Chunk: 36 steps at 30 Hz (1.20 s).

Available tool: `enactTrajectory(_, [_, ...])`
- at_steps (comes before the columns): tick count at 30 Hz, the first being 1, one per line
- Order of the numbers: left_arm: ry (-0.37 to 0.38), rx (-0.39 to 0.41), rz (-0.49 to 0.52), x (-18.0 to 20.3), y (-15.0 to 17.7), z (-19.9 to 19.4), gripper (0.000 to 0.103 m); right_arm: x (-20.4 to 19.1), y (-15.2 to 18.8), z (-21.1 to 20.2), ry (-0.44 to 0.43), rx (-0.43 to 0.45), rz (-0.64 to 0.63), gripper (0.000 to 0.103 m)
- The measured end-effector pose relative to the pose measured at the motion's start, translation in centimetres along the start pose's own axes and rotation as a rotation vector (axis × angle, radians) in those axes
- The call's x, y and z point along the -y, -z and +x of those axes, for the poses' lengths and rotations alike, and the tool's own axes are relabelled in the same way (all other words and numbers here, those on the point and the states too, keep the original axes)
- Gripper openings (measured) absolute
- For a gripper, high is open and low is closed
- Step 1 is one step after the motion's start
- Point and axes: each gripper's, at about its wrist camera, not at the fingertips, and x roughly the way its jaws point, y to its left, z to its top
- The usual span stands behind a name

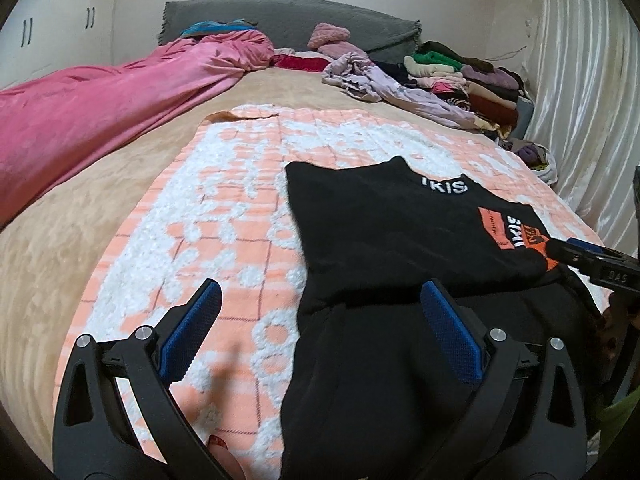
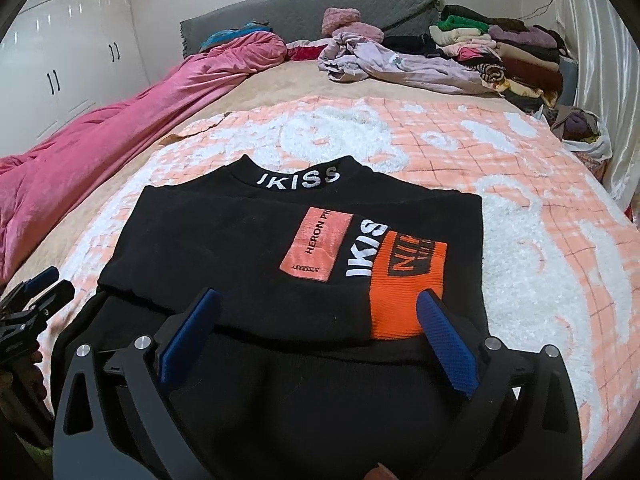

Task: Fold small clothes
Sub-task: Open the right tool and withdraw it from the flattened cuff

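1. the left gripper (image 1: 320, 300) stood wide open with nothing between its blue pads, above the left edge of the black sweatshirt (image 1: 384, 232).
2. the right gripper (image 2: 318, 308) was spread wide too, holding nothing, its right pad over the orange sleeve cuff (image 2: 408, 284).
3. the sweatshirt lay partly folded just ahead of both tools on a peach and white blanket (image 2: 520, 208).
4. far beyond, a pile of folded clothes (image 2: 512, 56) sat ahead to the right, a pink duvet (image 1: 100, 112) to the left.

- Black sweatshirt (image 2: 224, 240) with white lettering, salmon patch (image 2: 316, 244), orange cuff (image 2: 408, 280).
- Peach blanket (image 2: 520, 200), white floral pattern, thin dark grid.
- Pink duvet (image 1: 88, 112) at left.
- Blue gripper pads (image 2: 192, 332).
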Motion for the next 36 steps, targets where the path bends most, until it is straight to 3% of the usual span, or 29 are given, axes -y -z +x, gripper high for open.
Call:
enactTrajectory(21, [-0.021,0.024,-0.032,-0.8,1.8,-2.2,0.093,-0.1,1.1,-3.5,-0.008,0.053,-0.022,0.098])
enactTrajectory(31, [-0.032,0.077,-0.015,0.3,2.6,-6.1,0.093,-0.5,1.7,-4.6,-0.011,0.061,-0.033,0.098])
enactTrajectory(36, [-0.049,0.037,-0.008,0.8,3.0,-6.4,0.093,-1.0,2.0,-5.3,-0.016,0.071,-0.040,0.098])
